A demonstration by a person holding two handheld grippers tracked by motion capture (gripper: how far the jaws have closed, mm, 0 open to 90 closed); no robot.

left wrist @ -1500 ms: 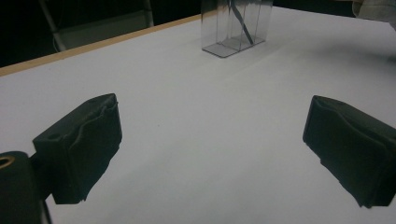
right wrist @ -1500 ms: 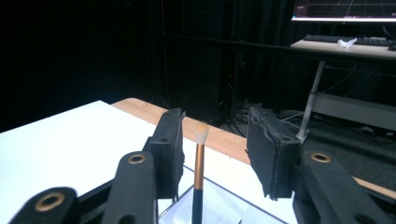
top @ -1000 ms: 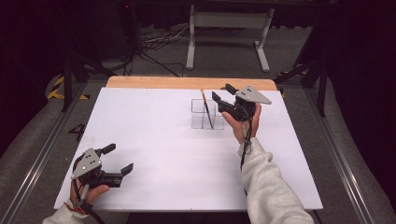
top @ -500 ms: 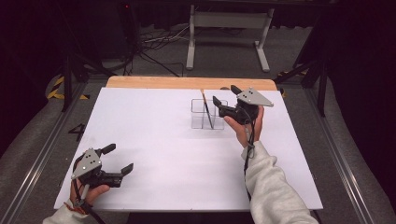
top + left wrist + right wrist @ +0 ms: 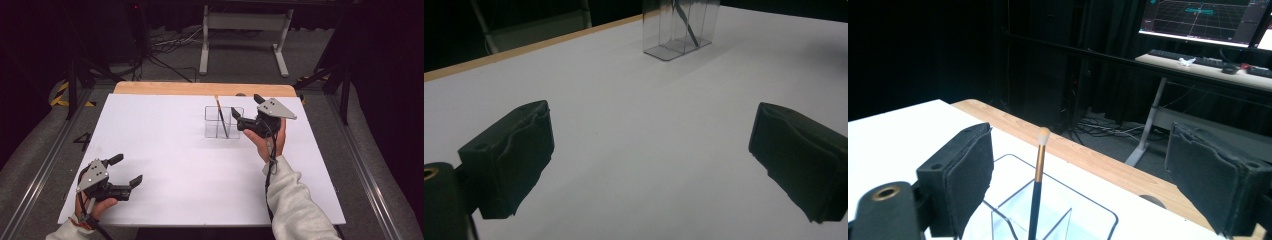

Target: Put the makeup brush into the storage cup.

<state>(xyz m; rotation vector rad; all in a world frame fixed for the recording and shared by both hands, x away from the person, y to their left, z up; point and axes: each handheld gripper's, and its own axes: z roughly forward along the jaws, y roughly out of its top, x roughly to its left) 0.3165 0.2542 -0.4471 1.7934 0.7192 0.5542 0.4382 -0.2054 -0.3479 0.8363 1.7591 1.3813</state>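
Resting low at the near left corner of the white bench point(image 5: 165, 150), the left tool point(image 5: 127, 170) has its jaws spread wide with nothing between them. Farther across, the right tool point(image 5: 246, 111) hangs just beside the clear holder point(image 5: 214, 131) at the far side of the bench; its jaws have just been opening and stand wide, gripping nothing. The brush point(image 5: 1037, 185) stands tilted inside the holder, bristle tip up, between the jaws in the right gripper view and free of both pads.
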